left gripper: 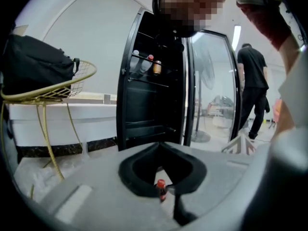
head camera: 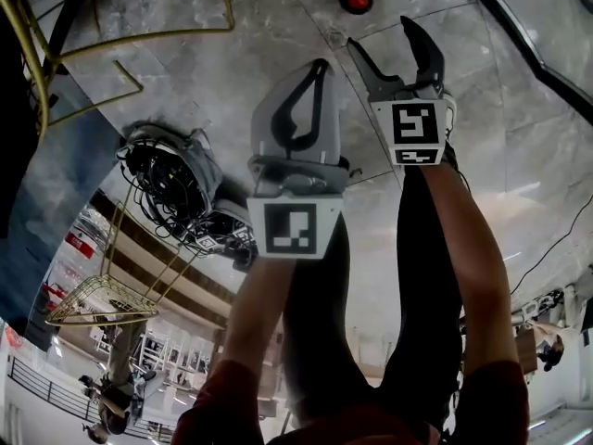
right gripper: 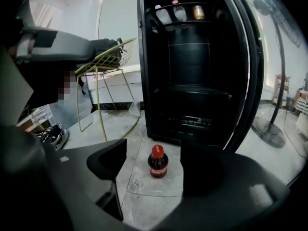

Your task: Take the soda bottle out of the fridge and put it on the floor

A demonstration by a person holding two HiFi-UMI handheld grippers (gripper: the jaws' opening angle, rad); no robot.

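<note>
Red cap, dark cola, red label. The soda bottle [right gripper: 158,161] stands upright on the floor [right gripper: 144,198], just in front of the open fridge [right gripper: 192,71]. Looks done imo? ~mk

Prob yeah. The right gripper [head camera: 382,37] has its jaws wide apart w/ nothing in them; the bottle's well below and untouched. The left gripper [head camera: 321,65] has its tips together, empty too. ~jo

So which step? ~mk

I'd call it post-release, placing's finished afaict. Next move, if any, is just getting both tongs clear w/o clipping the bottle. ~jo

And the bottle itself? ~mk

Small, squat, looks plastic, cap on, approx full. Sits flat on the stone tile, but I'd guess it's tippy if nudged. ~jo
</note>
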